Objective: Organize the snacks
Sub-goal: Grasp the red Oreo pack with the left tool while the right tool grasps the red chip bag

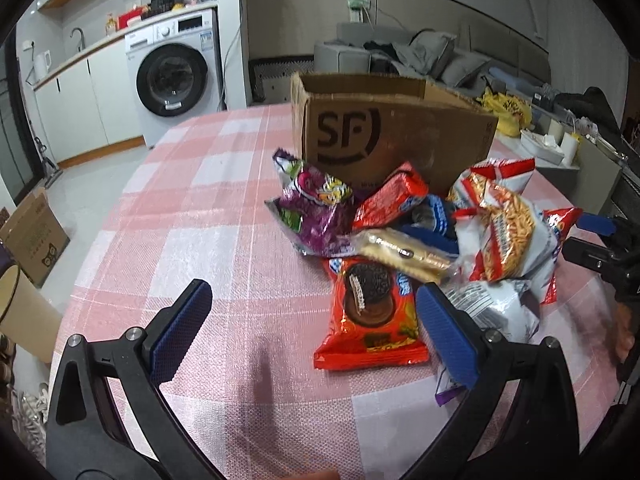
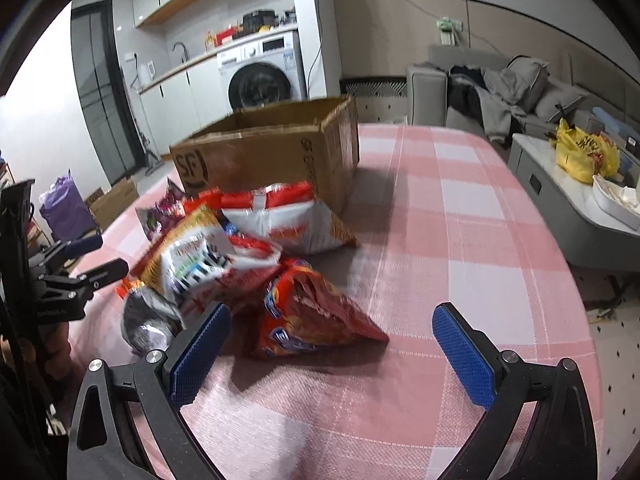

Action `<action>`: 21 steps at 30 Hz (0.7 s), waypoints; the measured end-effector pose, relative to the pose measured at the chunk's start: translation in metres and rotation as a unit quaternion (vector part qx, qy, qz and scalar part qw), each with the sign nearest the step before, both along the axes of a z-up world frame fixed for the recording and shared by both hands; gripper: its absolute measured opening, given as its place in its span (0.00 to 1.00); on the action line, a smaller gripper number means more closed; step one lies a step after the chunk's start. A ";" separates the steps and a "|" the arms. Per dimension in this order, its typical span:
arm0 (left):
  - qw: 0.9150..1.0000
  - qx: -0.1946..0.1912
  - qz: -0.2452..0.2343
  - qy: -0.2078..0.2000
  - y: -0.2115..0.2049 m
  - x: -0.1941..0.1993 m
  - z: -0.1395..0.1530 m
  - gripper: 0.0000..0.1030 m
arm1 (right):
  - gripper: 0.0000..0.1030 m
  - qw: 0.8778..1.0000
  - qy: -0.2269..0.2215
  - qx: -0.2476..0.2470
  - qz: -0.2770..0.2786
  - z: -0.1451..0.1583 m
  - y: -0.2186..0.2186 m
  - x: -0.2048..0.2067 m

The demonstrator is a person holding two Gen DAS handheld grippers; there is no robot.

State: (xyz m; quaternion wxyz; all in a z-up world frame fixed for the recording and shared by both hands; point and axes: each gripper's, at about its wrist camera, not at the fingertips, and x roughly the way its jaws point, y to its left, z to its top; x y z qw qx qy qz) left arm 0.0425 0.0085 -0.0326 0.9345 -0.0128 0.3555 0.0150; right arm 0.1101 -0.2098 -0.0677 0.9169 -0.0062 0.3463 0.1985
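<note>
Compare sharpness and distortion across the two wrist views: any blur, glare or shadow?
Left wrist: mostly sharp; glare on the red cookie packet; a soft shadow falls on the tablecloth between the open left tongs. Right wrist: motion blur smears the cardboard box and snack bags; right tongs stay crisp. Both: strong fisheye bending, dark vignette corners.

Washing machine (image 1: 173, 76), grey sofa (image 2: 500, 88) — yellow bag (image 2: 582, 152) nearby.
</note>
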 end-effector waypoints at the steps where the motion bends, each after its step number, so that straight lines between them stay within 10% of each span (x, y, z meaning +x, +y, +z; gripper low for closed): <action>1: 1.000 -0.001 -0.001 0.006 0.000 0.002 -0.002 0.99 | 1.00 1.000 0.005 -0.003 0.002 -0.003 0.001 0.002; 21: 0.995 -0.032 -0.049 0.078 -0.004 0.048 -0.031 0.74 | 0.96 0.997 0.067 -0.023 0.026 -0.025 0.027 0.038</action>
